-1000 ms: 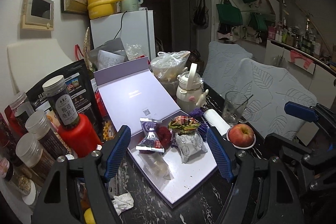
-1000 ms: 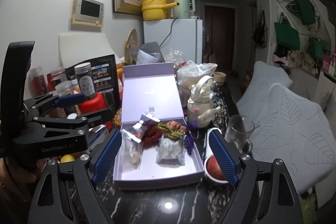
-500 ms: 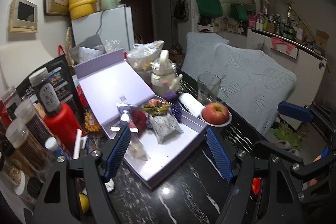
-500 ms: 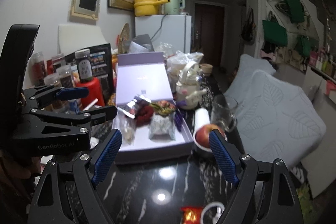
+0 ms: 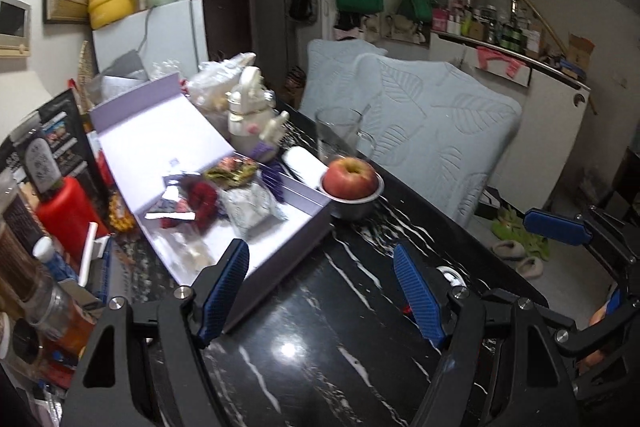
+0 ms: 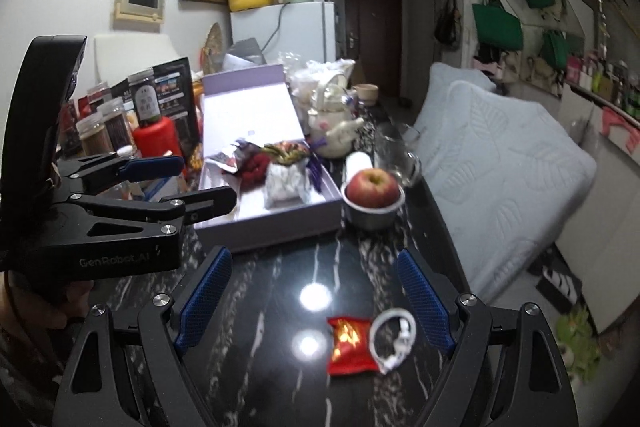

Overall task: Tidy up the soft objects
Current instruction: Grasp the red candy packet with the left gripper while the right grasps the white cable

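Both hand-held grippers, left gripper point(image 5: 320, 279) and right gripper point(image 6: 314, 293), hover with jaws apart, holding nothing. The small red crinkly snack packet point(image 6: 349, 345) lies on the glossy black marble table point(image 6: 280, 287) just ahead of the right gripper, seemingly awaiting pickup. The open lilac cardboard box point(image 6: 276, 217), already holding soft wrapped packets, sits further back, probably the collecting place.

Lilac box point(image 6: 276, 215), red snack packet point(image 6: 350, 345), white-veined black table point(image 6: 280, 367).

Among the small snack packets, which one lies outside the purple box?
The red packet with gold print: it lies alone on the black table, beside a coiled white cable. The others, like the silver packet, sit inside the purple box.
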A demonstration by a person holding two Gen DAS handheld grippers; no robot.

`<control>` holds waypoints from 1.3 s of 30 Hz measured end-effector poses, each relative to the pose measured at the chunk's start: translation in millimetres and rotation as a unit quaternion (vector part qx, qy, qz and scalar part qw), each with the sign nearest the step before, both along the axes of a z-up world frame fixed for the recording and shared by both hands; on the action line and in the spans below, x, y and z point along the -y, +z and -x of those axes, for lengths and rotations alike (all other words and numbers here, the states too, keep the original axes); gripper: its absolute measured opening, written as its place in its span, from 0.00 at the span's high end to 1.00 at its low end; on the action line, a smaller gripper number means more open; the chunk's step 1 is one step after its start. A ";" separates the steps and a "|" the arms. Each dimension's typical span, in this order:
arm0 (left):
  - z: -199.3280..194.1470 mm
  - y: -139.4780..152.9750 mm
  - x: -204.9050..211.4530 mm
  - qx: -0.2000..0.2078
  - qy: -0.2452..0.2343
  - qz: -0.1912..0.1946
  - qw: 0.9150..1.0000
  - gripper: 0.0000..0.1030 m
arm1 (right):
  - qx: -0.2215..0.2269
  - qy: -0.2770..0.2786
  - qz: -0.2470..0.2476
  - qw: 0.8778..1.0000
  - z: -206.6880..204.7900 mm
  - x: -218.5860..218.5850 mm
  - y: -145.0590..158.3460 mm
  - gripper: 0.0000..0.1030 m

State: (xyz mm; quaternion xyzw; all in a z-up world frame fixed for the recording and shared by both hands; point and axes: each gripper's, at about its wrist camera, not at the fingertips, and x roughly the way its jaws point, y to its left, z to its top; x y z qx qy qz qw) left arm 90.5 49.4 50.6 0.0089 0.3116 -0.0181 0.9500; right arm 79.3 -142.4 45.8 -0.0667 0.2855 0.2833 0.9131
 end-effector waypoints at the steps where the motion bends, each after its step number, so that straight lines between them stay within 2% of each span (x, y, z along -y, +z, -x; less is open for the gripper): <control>1: -0.7 -3.2 4.4 -0.003 -0.005 0.001 1.000 0.27 | -0.002 -0.003 0.000 1.000 0.2 3.4 -2.2 0.17; 13: -12.2 -33.4 49.8 -0.036 -0.062 0.012 0.997 0.27 | -0.054 -0.056 -0.004 0.997 -3.1 55.1 -36.2 0.17; 24: -30.6 -72.3 92.0 -0.087 -0.094 0.025 0.991 0.27 | -0.088 -0.094 -0.018 0.992 -10.8 97.8 -64.8 0.17; 32: -48.1 -105.1 114.0 -0.129 -0.100 0.023 0.986 0.27 | -0.112 -0.107 -0.013 0.988 -20.5 115.0 -81.6 0.17; 39: -60.0 -127.7 107.7 -0.161 -0.080 0.028 0.983 0.27 | -0.134 -0.096 -0.017 0.986 -33.0 112.8 -96.1 0.17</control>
